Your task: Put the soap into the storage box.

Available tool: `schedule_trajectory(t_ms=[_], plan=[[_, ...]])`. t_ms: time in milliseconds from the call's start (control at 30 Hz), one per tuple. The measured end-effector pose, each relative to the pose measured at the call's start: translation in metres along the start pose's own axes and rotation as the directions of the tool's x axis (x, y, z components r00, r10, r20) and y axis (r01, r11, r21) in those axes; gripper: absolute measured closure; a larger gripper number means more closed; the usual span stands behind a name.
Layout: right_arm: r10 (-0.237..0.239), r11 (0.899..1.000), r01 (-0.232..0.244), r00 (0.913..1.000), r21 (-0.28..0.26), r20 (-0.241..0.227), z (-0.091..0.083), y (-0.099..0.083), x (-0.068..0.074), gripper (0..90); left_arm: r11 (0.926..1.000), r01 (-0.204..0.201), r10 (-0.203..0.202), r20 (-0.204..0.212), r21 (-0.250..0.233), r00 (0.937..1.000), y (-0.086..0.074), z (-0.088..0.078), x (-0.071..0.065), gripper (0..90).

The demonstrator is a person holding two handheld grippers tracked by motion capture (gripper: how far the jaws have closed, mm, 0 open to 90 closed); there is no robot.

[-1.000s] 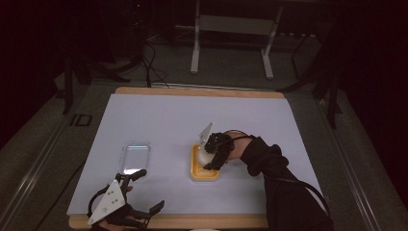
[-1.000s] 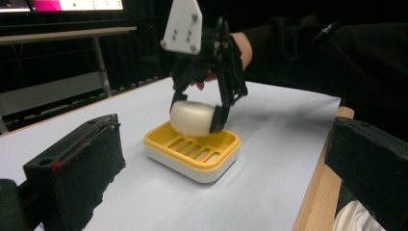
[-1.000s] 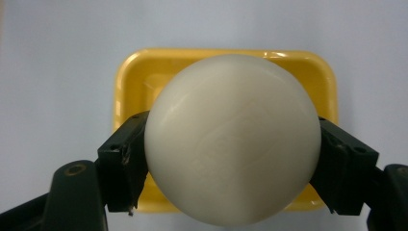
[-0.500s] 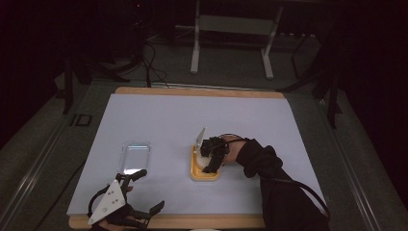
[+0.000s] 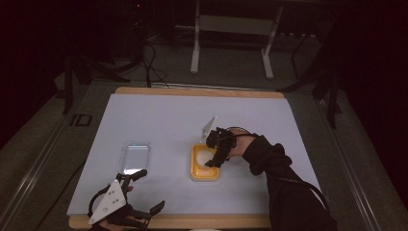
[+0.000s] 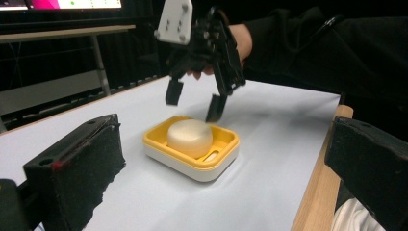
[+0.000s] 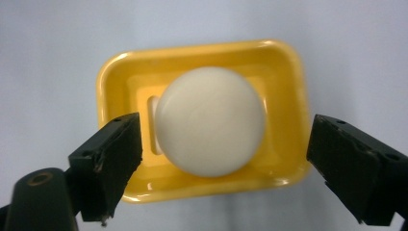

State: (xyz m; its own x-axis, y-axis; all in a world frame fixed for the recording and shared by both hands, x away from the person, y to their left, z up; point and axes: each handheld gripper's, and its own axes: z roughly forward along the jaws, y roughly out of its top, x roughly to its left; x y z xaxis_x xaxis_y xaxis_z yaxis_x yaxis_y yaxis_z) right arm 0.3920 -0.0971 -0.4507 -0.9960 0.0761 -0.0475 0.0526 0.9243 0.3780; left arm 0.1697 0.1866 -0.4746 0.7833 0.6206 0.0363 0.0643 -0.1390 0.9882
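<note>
Soap (image 7: 210, 121) sits in the yellow dish (image 7: 284, 62); my right tool (image 7: 223, 159) has just been opening, jaws wide, nothing gripped; next I'd guess the clear lid (image 5: 135, 156).

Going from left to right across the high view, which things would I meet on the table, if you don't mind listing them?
Left gripper at the near edge → clear lid → yellow soap dish holding the white soap → right gripper, jaws just opened and apart above the soap, nothing between them.
</note>
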Motion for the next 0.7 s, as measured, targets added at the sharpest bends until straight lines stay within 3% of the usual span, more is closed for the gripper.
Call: schedule_trajectory(t_ms=[300, 533, 700], plan=[[0.063, 0.997, -0.061, 0.9973, -0.051, 0.037, -0.025, -0.006, -0.001, 10.6, 1.0000, 0.000, 0.000, -0.001, -0.001, 1.0000, 0.000, 0.000, 0.000, 0.1], [0.185, 0.978, -0.175, 0.9788, -0.114, 0.088, -0.045, -0.027, -0.004, 13.4, 1.0000, 0.000, 0.000, -0.004, 0.000, 1.0000, 0.000, -0.001, -0.001, 0.1], [0.234, 0.967, -0.215, 0.9626, -0.140, 0.137, -0.051, -0.039, -0.001, 13.0, 1.0000, -0.001, 0.001, -0.003, 0.001, 1.0000, 0.000, -0.001, -0.001, 0.1]])
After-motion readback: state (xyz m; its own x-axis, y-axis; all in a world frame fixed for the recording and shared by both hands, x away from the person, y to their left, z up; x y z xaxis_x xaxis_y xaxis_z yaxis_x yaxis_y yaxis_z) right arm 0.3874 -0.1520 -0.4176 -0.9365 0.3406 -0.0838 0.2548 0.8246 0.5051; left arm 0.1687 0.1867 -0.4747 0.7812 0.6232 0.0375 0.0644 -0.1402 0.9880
